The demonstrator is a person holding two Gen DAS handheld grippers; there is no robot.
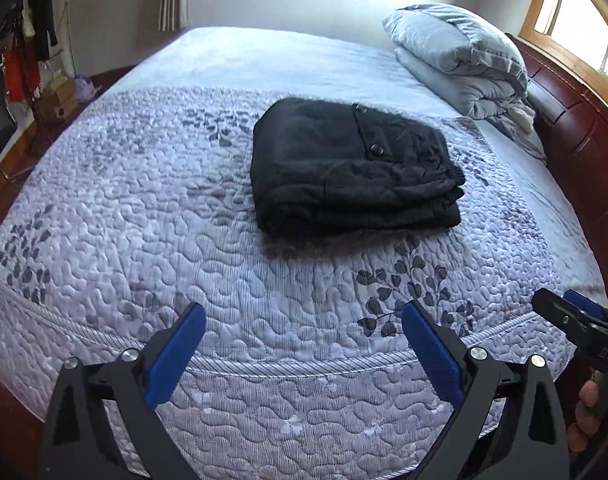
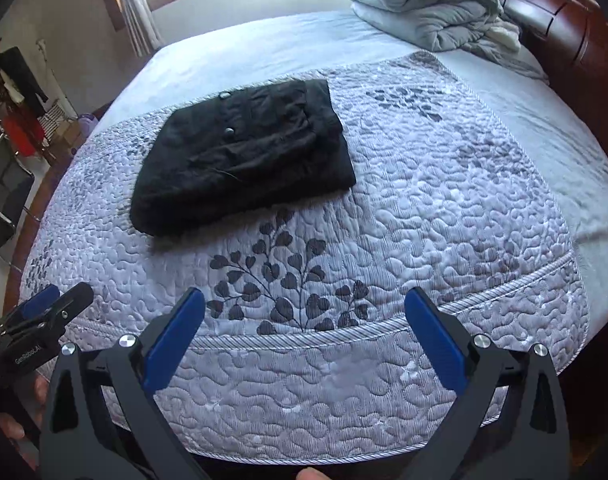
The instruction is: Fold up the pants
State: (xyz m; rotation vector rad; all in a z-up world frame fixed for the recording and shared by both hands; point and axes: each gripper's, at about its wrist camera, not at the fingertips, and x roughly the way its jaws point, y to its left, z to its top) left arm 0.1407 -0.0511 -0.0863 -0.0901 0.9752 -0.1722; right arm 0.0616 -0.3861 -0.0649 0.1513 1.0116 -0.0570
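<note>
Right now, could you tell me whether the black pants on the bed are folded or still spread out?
Folded: the black pants lie as a compact stacked rectangle on the quilt, layered edges visible at the near side, and neither open gripper touches them.

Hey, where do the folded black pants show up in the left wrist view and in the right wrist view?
Left wrist view: folded black pants lie centre, slightly right, on the quilted bedspread.
Right wrist view: the pants lie upper left of centre.
Shared landmark: the grey folded duvet at the bed's far right corner, beyond the pants.
</note>
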